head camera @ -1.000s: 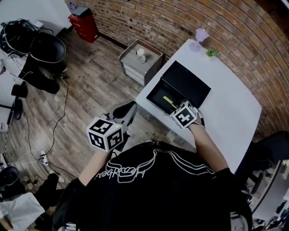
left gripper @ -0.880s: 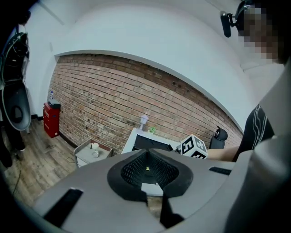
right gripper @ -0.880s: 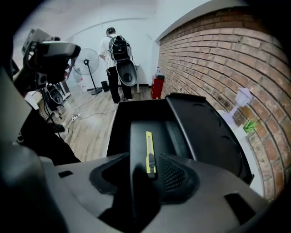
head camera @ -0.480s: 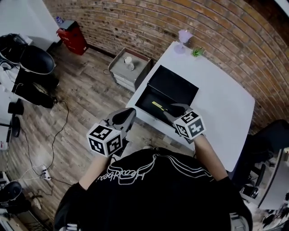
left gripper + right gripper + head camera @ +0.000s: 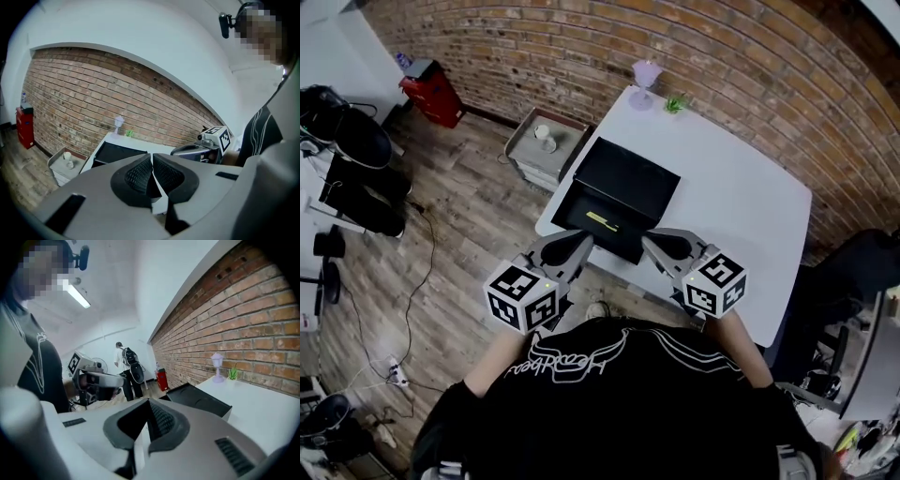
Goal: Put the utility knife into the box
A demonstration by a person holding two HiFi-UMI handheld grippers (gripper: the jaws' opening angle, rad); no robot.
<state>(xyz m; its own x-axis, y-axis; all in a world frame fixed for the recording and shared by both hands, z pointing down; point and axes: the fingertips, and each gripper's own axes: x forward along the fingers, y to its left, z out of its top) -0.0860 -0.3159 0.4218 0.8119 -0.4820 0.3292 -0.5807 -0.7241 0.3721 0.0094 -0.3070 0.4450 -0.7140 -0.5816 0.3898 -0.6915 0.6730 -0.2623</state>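
The right tool (image 5: 662, 245) has drawn back from the box (image 5: 577, 208) at centre frame, its jaws just closed on nothing (left tool (image 5: 574, 246) likewise pressed together, empty), leaving the utility knife (image 5: 602, 221) lying inside, so the task looks done.

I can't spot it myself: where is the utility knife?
In the head view, the utility knife lies inside the open black box, which sits at the left edge of the white table.
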